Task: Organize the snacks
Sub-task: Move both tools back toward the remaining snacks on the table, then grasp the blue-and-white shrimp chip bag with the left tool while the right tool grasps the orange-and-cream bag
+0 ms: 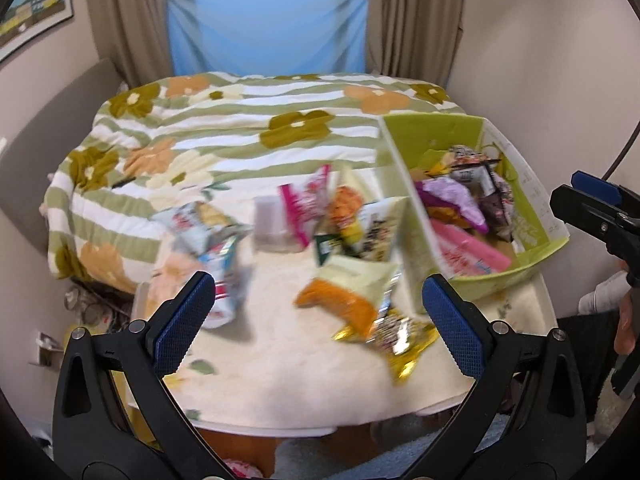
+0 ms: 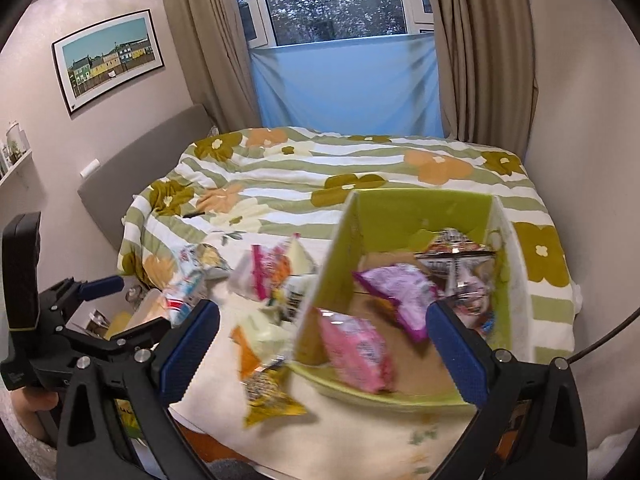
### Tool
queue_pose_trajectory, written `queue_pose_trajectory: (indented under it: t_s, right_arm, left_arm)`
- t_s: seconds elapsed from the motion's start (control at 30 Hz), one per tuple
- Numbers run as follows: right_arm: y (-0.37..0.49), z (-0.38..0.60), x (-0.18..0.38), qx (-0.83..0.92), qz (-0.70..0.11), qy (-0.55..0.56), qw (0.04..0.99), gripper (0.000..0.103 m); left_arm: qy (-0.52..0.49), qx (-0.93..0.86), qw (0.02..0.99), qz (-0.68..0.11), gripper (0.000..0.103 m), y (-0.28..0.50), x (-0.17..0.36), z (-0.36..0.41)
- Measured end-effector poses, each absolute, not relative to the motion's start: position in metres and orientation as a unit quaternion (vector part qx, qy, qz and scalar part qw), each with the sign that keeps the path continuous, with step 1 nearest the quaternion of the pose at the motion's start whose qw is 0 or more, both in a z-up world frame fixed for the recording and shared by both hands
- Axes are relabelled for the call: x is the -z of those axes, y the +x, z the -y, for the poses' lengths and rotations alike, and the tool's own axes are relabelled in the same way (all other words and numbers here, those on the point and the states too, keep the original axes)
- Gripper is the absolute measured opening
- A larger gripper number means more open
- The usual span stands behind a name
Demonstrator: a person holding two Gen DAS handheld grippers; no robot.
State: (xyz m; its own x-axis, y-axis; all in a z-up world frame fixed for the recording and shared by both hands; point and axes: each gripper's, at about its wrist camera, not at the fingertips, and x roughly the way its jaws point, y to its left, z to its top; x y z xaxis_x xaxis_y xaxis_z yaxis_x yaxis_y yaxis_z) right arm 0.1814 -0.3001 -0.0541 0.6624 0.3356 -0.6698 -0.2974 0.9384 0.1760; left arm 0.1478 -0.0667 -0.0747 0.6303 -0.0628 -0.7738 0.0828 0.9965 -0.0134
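— On the cream cloth-covered low table (image 1: 280,380), seen from my left wrist, what's loose?

— My left gripper (image 1: 316,320) hangs over the table with its blue-padded jaws spread wide and nothing between them. Just ahead lies a pale-yellow and orange crinkly snack bag (image 1: 352,292), resting on a gold-edged foil packet (image 1: 400,344). Further back a heap of mixed packets (image 1: 344,216) sits beside a blue-and-white foil bag (image 1: 212,240). The picture is smeared, so I'd only guess at their print.

— And the container?

— The lime-green open cardboard box (image 1: 416,136) stands at the table's right, touching the heap. Inside I see a long pink packet (image 1: 472,256), a purple wrapper (image 1: 452,200) and dark foil bags behind them.

— From the right wrist?

— My right gripper (image 2: 320,344) hovers at the box's near rim (image 2: 360,388), jaws fully apart, empty. Below it the pink packet (image 2: 356,352) lies on the brown box floor, the purple wrapper (image 2: 400,292) behind it, a silver-and-dark foil bag (image 2: 456,252) at the back. My left gripper (image 2: 100,288) shows at the left edge.

— What could go wrong?

— The yellow-orange bag overlaps the gold-edged packet, so closing low could catch both or drag one off the near edge. Slick foil may slip from a shallow pinch, and a wide sweep of mine could knock the light box wall and shove it toward the striped floral bedspread (image 2: 360,160).
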Motion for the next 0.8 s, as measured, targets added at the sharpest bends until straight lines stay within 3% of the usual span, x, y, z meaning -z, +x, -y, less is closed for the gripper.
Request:
queue_pose_trajectory:
  t_s: [0.4, 0.8]
  right_arm:
    - [0.167, 0.193, 0.085, -0.122, -0.401, 0.054, 0.906, 0.103]
    - [0.175, 0.131, 0.141, -0.113, -0.428, -0.009, 0.897, 0.103]
  left_arm:
    - [-0.021, 0.059, 0.885, -0.462, 0.102, 0.154, 0.104, -0.065]
    - [-0.064, 0.102, 0.847, -0.518, 0.102, 0.213, 0.166, -0.103]
